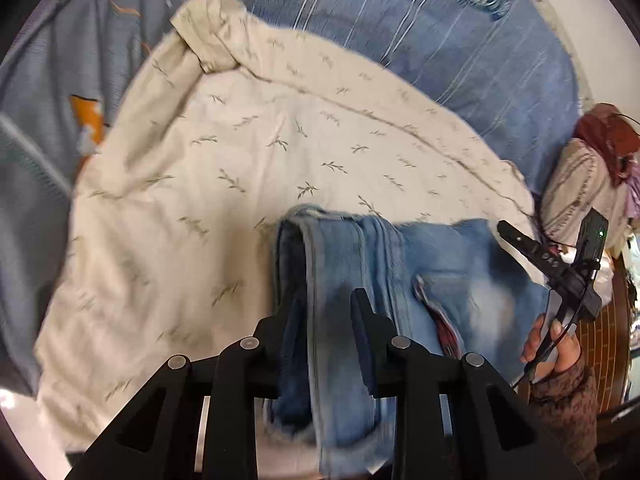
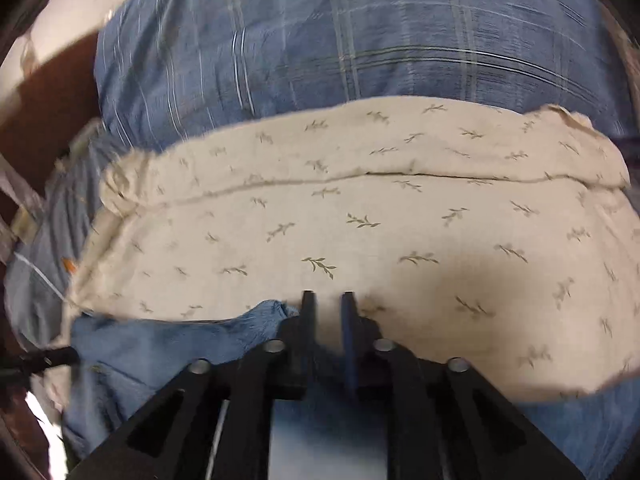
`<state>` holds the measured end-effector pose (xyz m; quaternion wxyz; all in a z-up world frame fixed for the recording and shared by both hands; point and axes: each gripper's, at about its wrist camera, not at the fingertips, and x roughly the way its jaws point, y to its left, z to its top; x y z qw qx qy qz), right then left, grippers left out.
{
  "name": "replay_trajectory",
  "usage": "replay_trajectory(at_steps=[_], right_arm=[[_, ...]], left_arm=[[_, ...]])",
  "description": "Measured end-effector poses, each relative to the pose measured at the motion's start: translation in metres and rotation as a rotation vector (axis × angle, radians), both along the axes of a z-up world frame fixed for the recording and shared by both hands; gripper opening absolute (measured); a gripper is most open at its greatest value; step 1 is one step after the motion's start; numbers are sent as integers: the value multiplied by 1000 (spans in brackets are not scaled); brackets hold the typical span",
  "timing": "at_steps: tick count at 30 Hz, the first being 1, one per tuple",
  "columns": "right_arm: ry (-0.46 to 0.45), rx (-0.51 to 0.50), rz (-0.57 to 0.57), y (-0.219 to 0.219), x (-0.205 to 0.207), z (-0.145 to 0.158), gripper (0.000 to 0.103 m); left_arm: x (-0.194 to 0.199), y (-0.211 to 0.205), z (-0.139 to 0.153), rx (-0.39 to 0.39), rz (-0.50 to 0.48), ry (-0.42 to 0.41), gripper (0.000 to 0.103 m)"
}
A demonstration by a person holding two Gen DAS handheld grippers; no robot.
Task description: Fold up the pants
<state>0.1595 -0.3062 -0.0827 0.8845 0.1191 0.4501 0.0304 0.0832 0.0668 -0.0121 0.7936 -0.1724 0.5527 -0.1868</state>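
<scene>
Denim is seen bunched between the two fingers of the left claw (image 1: pixel 324 300), which is closed on a thick folded edge of the jeans (image 1: pixel 440 264). From the left wrist view, the jeans are laid on a cream leaf-print blanket (image 1: pixel 240 152), which is spread over a blue striped bedcover (image 1: pixel 420 20). At the right edge, the right claw (image 1: pixel 506 228) is held in a hand (image 1: pixel 552 344) just beside the jeans.

From the right wrist view, which is blurred, the right claw (image 2: pixel 328 300) is seen narrowly parted over the blanket (image 2: pixel 400 220), apparently with nothing gripped. The jeans (image 2: pixel 168 344) are seen to its left and beneath it.
</scene>
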Motion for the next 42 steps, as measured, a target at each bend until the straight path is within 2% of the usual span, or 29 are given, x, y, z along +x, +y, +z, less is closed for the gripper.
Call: replay_trajectory(at_steps=[1,2,3,5,10,13,14,15,18,23,24,25,26,27,28,29,31,32,34,35,37,38,40,42], right_arm=[[-16,38,-11,-5,-11,8,42],[-28,65,-14,-7,-21,13,49],[-44,121,-6,-11,-40,20,52],[-43,199,21,-7,-63,23,61],[53,431,91,8,-142,-2,63],[139,608,115,19,-170,-28,64],[153,644,122,22,-176,-32,67],[186,690,140,29,-180,-41,68],[233,708,137,37,-170,-54,68],[297,812,88,45,-144,-77,72],[313,826,84,50,-138,-82,72],[312,832,81,54,-136,-84,70],[304,830,75,55,-135,-84,58],[277,821,67,56,-133,-81,45],[264,812,64,55,-134,-79,19],[239,796,61,54,-131,-71,15],[184,801,76,55,-128,-56,15],[166,788,89,58,-127,-49,15],[189,762,126,67,-125,-50,15],[215,756,130,72,-124,-55,15],[291,744,122,78,-122,-77,16],[317,747,110,79,-122,-87,16],[354,783,92,77,-121,-101,15],[359,762,99,76,-123,-96,18]], left_arm=[[-9,5,4,-7,-3,-9,33],[-21,11,7,-18,-8,-13,41],[-34,18,12,-29,-16,-14,50],[-57,29,11,-71,-13,1,55],[-88,35,-14,-212,-28,143,56],[-93,27,-32,-276,-37,234,55],[-93,26,-35,-298,-32,246,55],[-91,25,-38,-307,-20,250,55],[-83,23,-46,-330,34,276,55],[-69,4,-64,-262,54,295,55],[-65,1,-66,-250,59,303,51],[-62,-1,-68,-237,64,310,41],[-58,-5,-64,-223,59,312,30],[-56,-5,-58,-216,59,298,28],[-54,-6,-49,-212,68,264,27],[-52,-5,-36,-210,71,211,24],[-51,-1,-8,-217,66,115,20],[-51,-2,5,-189,58,59,21],[-54,-5,8,-122,36,8,23],[-57,-7,3,-92,27,16,23],[-59,-15,-29,-17,8,99,24],[-61,-16,-47,-6,7,141,26],[-63,-15,-47,-28,5,106,27],[-67,-18,-35,-4,-29,67,27]])
